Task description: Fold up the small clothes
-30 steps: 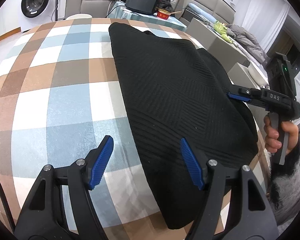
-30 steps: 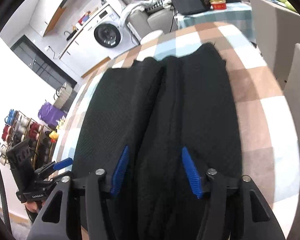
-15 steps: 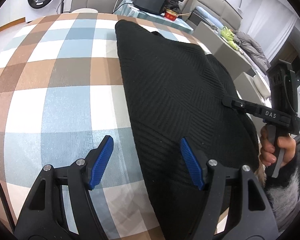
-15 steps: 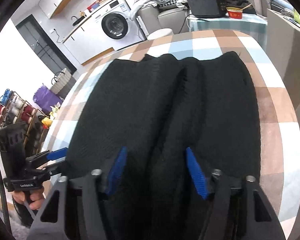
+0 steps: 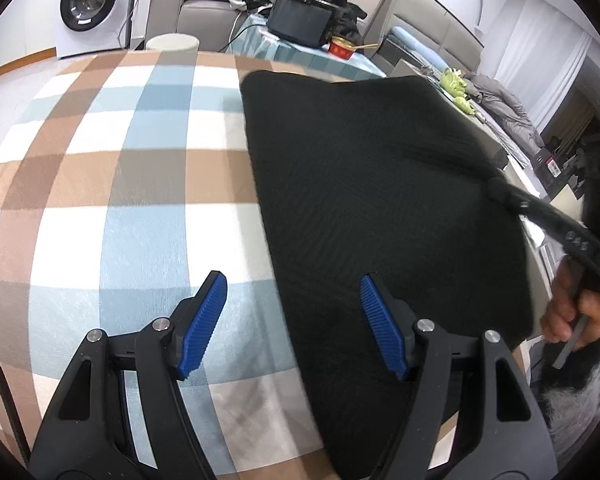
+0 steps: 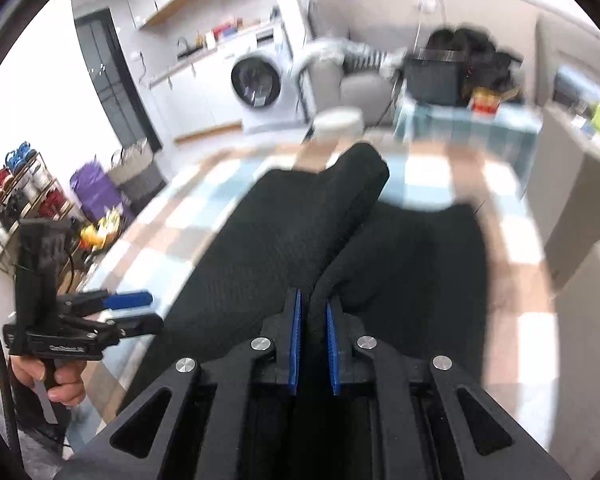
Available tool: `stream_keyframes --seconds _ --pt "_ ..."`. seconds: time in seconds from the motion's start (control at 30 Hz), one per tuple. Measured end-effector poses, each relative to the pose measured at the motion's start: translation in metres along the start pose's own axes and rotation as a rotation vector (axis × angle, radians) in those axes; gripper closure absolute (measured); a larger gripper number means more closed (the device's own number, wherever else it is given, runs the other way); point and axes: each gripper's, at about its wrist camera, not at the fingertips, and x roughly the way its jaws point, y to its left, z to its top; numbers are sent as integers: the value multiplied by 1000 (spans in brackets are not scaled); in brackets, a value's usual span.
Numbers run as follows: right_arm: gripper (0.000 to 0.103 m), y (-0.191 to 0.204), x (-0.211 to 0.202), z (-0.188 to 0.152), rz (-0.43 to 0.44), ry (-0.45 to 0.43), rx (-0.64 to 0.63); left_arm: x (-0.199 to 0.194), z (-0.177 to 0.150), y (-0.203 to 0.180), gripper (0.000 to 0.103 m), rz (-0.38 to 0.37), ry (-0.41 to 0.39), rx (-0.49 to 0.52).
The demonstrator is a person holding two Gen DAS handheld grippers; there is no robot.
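Observation:
A black knitted garment [image 5: 372,184] lies on the checked cloth of the table [image 5: 112,184]. My right gripper [image 6: 313,322] is shut on a fold of the black garment [image 6: 300,232] and lifts that edge off the table. It shows in the left wrist view [image 5: 500,192] at the garment's right side, with cloth bunched at its tips. My left gripper [image 5: 294,304] is open and empty, low over the garment's near left edge. It also shows in the right wrist view [image 6: 130,312] at the left, its blue pads apart.
A washing machine [image 5: 88,4], a grey sofa with clothes [image 5: 204,4] and a side table with a black screen and a red tin [image 5: 340,46] stand beyond the table. A rack of coloured spools [image 6: 16,184] is at the left. The right wrist view is blurred.
My right gripper has shut on a fold of the garment and raised it, pulling the cloth up and over. My left gripper has stayed open and shifted slightly.

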Motion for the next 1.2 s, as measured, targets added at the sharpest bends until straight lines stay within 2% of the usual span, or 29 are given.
stream_keyframes --seconds 0.03,0.13,0.23,0.3,0.33,0.43,0.5,0.53,0.63,0.73,0.77,1.03,1.2 --pt "92 -3 -8 1 -19 -6 -2 -1 1 -2 36 -1 -5 3" --pt "91 -23 -16 -6 -173 4 23 7 2 -9 36 -12 10 12" --pt "85 -53 9 -21 -241 110 95 27 0 -19 36 -29 54 21" --pt "81 -70 22 -32 -231 189 158 37 -2 -29 36 -33 77 50" --pt "76 -73 20 -35 -213 186 178 40 -3 -34 36 -34 78 65" --pt "45 -81 6 -42 -206 158 204 49 -4 -42 36 -17 91 92" --pt "45 -86 2 -46 -203 157 207 54 -4 -44 40 -21 89 87" --pt "45 -89 2 -48 -194 165 212 55 -4 -46 56 -28 72 90" --pt "46 -92 7 -56 -159 185 228 59 -2 -48 78 -15 64 101" --pt "64 -87 18 -56 -117 211 245 60 -2 -51 81 1 61 128" --pt "66 -83 20 -56 -118 215 242 60 -2 -53 82 10 60 140" --pt "68 -59 26 -58 -133 229 170 53 -3 -45 82 22 56 135" --pt "68 -41 33 -56 -121 238 152 38 -7 -22 82 38 46 99"
